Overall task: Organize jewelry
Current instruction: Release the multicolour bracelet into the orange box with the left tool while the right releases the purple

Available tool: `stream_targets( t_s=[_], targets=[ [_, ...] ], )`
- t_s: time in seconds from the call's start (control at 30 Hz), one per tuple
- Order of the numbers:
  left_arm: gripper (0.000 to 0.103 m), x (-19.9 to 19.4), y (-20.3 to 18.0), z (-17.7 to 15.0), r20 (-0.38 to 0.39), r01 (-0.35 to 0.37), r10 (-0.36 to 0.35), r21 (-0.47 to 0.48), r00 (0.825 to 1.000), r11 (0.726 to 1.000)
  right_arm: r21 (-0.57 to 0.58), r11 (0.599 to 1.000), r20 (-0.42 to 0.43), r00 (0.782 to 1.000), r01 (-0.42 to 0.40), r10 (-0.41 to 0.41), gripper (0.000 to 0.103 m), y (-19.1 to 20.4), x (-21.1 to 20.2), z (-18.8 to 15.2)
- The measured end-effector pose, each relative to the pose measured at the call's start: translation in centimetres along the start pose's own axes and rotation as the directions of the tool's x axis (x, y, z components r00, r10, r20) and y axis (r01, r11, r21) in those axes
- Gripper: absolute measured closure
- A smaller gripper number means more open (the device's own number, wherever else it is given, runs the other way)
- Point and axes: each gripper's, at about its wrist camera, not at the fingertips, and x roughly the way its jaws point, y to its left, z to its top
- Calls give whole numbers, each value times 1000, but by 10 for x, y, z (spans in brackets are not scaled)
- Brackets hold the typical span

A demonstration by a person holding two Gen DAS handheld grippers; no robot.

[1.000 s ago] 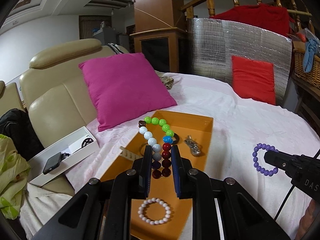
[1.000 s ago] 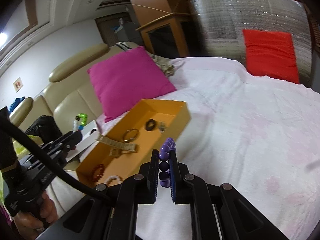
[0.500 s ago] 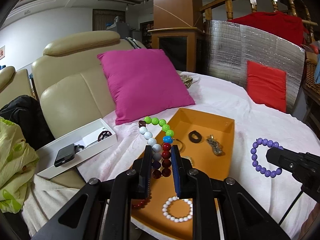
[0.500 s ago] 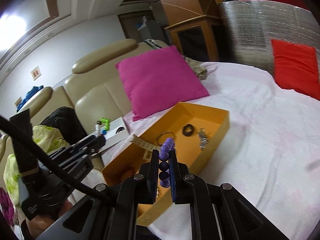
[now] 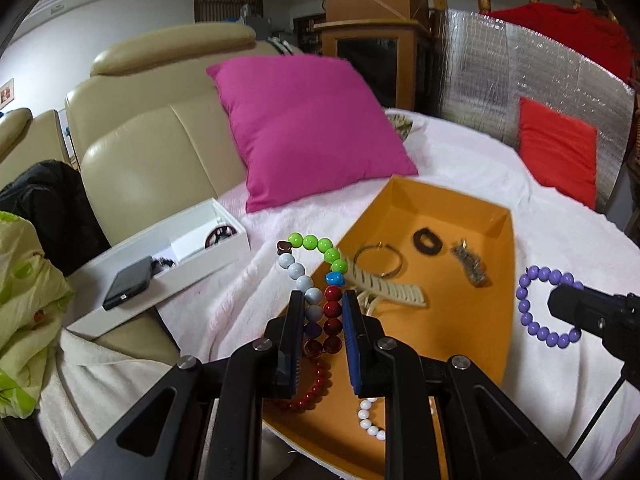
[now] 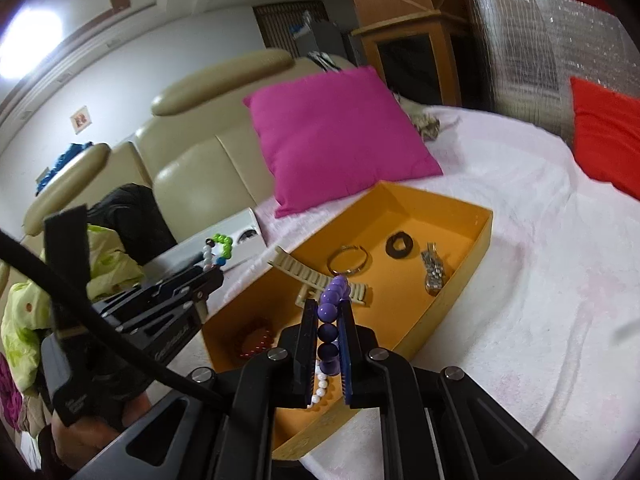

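My left gripper [image 5: 322,300] is shut on a multicoloured bead bracelet [image 5: 310,258] and holds it above the near left edge of the orange tray [image 5: 468,344]. My right gripper [image 6: 328,312] is shut on a purple bead bracelet [image 6: 335,300], which also shows in the left wrist view [image 5: 540,308], held above the tray's [image 6: 460,296] near end. In the tray lie a cream hair clip [image 5: 386,286], a metal bangle [image 5: 378,260], a black ring [image 5: 427,241], a metal chain [image 5: 469,266], a red bead bracelet [image 5: 308,394] and a white bead bracelet [image 5: 370,420].
The tray rests on a white-covered bed [image 5: 560,232]. A pink cushion [image 5: 304,128] leans behind it against a beige sofa [image 5: 152,148]. A white box [image 5: 168,256] with a phone [image 5: 128,282] sits left. A red cushion [image 5: 556,152] and foil panel [image 5: 520,72] stand at the back right.
Both grippers, still holding their bracelets, have swung left so the tray sits more to the right; the multicoloured bracelet now hangs over the tray's left edge.
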Motion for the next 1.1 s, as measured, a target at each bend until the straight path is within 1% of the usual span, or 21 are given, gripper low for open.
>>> stream_targets(
  t_s=[0.07, 0.13, 0.23, 0.3, 0.37, 0.5, 0.63, 0.73, 0.77, 0.83, 0.9, 0.93, 0.97, 1.0, 1.03, 1.07, 1.1],
  targets=[
    [84, 9, -4, -2, -28, 7, -7, 5, 1000, 1000, 11, 1000, -25, 1000, -7, 8, 93, -3, 11, 2],
    [84, 16, -9, -1, -49, 13, -12, 23, 999, 1000, 7, 1000, -48, 999, 5, -4, 93, -3, 23, 2],
    [84, 26, -16, 1, -67, -11, 14, 45, 998, 999, 16, 1000, -74, 997, 13, -11, 93, -8, 39, 1],
    [83, 38, -22, 0, -114, -9, 16, 66, 993, 998, 22, 1000, -86, 996, 22, -20, 93, -12, 47, 1],
    [83, 46, -29, 0, -144, -5, 18, 89, 989, 996, 27, 999, -106, 994, 32, -29, 93, -18, 56, 1],
    [83, 55, -41, 1, -160, 1, 18, 118, 987, 993, 33, 998, -127, 991, 57, -52, 93, -31, 70, 0],
    [82, 61, -55, -1, -182, 25, 3, 153, 983, 988, 55, 997, -127, 991, 53, -46, 92, -44, 77, 3],
    [81, 62, -58, -1, -186, 22, 7, 153, 983, 988, 68, 996, -135, 990, 51, -41, 92, -52, 81, 4],
    [79, 62, -59, -1, -184, 15, 15, 157, 983, 987, 79, 996, -140, 989, 50, -39, 92, -55, 82, 4],
    [65, 61, -59, -2, -176, -7, 37, 169, 984, 986, 93, 994, -146, 989, 52, -38, 92, -60, 83, 4],
    [59, 57, -58, -2, -167, -19, 48, 170, 985, 985, 108, 993, -156, 987, 54, -36, 91, -64, 83, 4],
    [56, 54, -57, -1, -160, -27, 54, 168, 986, 985, 118, 992, -163, 986, 53, -33, 87, -67, 83, 3],
    [53, 51, -56, -1, -153, -31, 57, 168, 987, 985, 123, 991, -164, 986, 51, -31, 82, -68, 83, 3],
    [44, 48, -55, 0, -149, -35, 61, 167, 987, 985, 130, 991, -160, 987, 42, -21, 79, -69, 81, 2],
    [38, 44, -54, 0, -140, -43, 66, 165, 988, 985, 135, 990, -155, 988, 33, -11, 75, -70, 79, 2],
    [38, 40, -53, 0, -132, -45, 67, 163, 989, 986, 139, 990, -151, 988, 29, -7, 71, -70, 77, 2],
    [38, 35, -51, 1, -124, -46, 66, 160, 990, 986, 142, 989, -146, 989, 28, -7, 70, -69, 74, 2]
  ],
)
